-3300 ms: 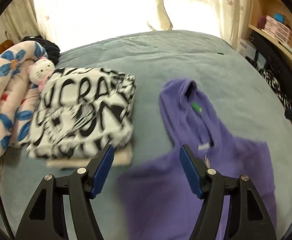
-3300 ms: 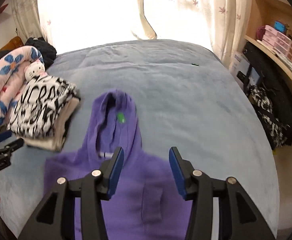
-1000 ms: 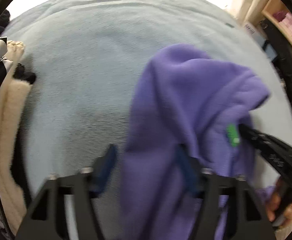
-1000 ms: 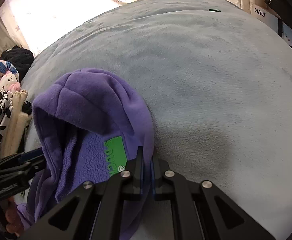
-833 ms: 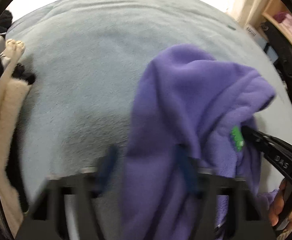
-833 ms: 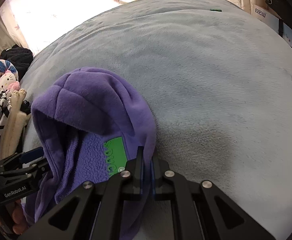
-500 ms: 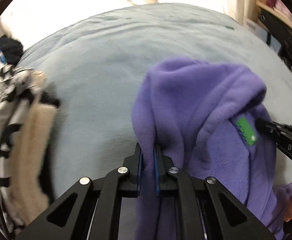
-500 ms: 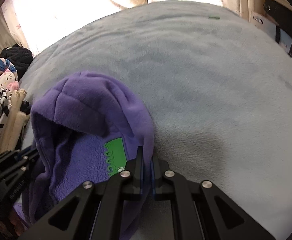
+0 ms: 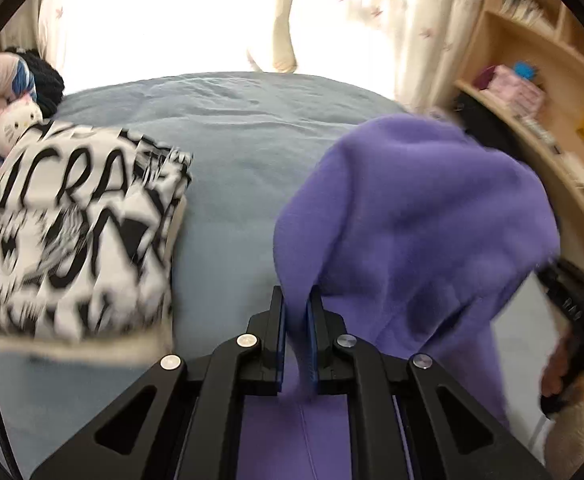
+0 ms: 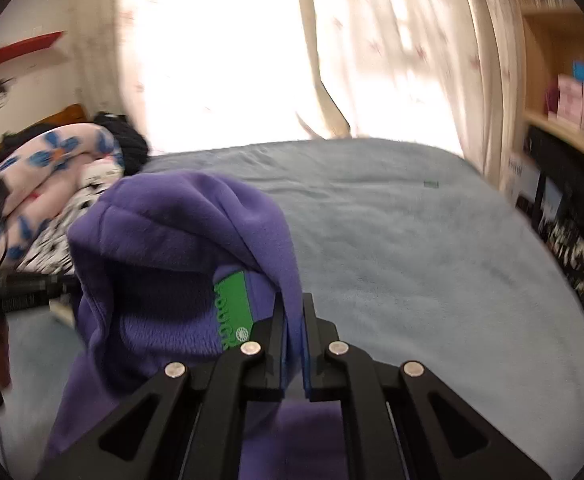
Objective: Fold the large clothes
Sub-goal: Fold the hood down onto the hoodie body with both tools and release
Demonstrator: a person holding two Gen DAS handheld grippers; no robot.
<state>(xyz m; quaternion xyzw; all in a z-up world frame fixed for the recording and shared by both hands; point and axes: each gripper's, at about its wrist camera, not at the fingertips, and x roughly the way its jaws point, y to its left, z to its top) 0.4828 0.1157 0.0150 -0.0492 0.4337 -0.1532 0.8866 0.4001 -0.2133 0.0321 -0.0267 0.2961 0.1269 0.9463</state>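
Fleece, soft and floppy: the purple hoodie (image 9: 411, 216) sags between the left gripper (image 9: 295, 320) and right gripper (image 10: 290, 320), each clamped on the hood's edge; better held at the shoulders.

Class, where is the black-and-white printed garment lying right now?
In the left wrist view the black-and-white printed garment lies folded at the left on the blue bedspread, beside the purple hoodie.

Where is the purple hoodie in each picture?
Left wrist view: the hoodie fills the right half, its edge pinched in the left tool at bottom centre.
Right wrist view: the hoodie sits left of centre, hood opening and green label showing, its edge pinched in the right tool.
Shared landmark: the black-and-white folded top, left of the hoodie in both.
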